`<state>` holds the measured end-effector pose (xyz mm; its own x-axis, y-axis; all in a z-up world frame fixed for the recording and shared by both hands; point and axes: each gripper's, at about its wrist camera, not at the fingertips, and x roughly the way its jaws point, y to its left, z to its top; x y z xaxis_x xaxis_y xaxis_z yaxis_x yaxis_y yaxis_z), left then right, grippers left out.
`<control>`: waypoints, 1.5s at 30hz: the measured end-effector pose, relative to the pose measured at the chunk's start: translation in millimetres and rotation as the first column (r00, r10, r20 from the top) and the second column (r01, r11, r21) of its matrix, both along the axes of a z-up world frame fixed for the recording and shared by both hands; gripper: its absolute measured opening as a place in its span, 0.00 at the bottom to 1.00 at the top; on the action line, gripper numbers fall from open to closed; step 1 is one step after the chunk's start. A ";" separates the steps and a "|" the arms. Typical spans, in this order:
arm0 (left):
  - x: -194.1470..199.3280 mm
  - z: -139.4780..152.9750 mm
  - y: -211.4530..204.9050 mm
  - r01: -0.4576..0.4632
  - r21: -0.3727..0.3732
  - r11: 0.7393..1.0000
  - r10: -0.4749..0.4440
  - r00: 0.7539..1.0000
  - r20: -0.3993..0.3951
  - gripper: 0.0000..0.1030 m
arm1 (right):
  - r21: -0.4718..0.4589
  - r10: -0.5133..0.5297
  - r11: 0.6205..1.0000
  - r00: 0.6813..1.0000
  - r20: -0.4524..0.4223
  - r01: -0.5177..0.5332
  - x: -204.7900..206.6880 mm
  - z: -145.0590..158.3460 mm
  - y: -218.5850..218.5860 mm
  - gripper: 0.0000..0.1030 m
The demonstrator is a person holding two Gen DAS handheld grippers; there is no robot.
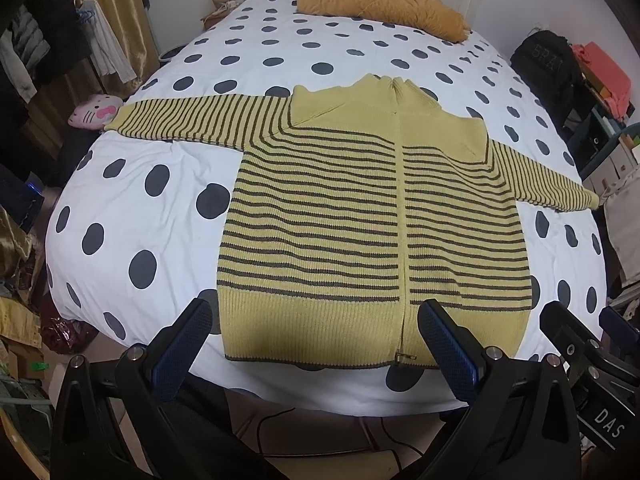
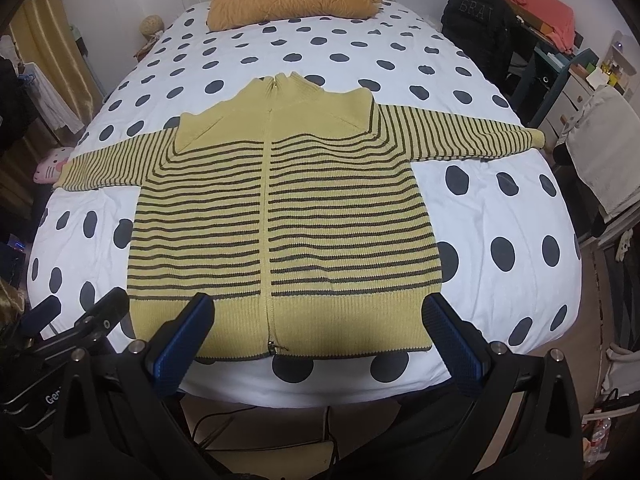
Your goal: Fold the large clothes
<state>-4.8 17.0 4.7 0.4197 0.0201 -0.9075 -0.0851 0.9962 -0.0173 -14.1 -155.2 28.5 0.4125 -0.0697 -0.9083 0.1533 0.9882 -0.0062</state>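
Both my left gripper (image 1: pixel 314 344) and right gripper (image 2: pixel 320 338) hang wide and empty over the hem at 6 o'clock, the striped cardigan (image 1: pixel 360 216) flat on the bed (image 1: pixel 132 208) — I'd worry a shallow pinch drags only the top layer and skews the fold.

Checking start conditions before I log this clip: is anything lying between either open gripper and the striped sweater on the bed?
Nothing visible. The left gripper and right gripper are both open just short of the sweater, at its hem. The sweater lies flat on the dotted bedcover with nothing on it; the orange pillow sits far beyond its collar.
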 end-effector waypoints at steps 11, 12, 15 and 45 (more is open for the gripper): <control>0.3 0.2 1.3 -0.002 0.010 1.000 0.002 1.000 -0.009 0.99 | 0.004 -0.002 1.000 1.000 0.002 0.002 -2.7 0.2 3.0 1.00; 0.3 0.7 1.5 -0.004 0.010 1.000 0.004 1.000 -0.008 0.99 | 0.004 0.000 1.000 1.000 0.002 0.000 -2.7 0.3 3.1 1.00; 1.1 -0.2 3.8 -0.009 0.008 1.000 0.009 1.000 -0.007 0.99 | 0.004 0.004 1.000 1.000 0.000 -0.004 -3.1 -0.4 6.0 1.00; 108.7 -64.2 73.7 -0.067 -0.017 0.998 0.067 0.997 -0.034 0.99 | 0.047 0.016 0.999 0.999 -0.041 -0.014 83.9 -71.6 23.1 1.00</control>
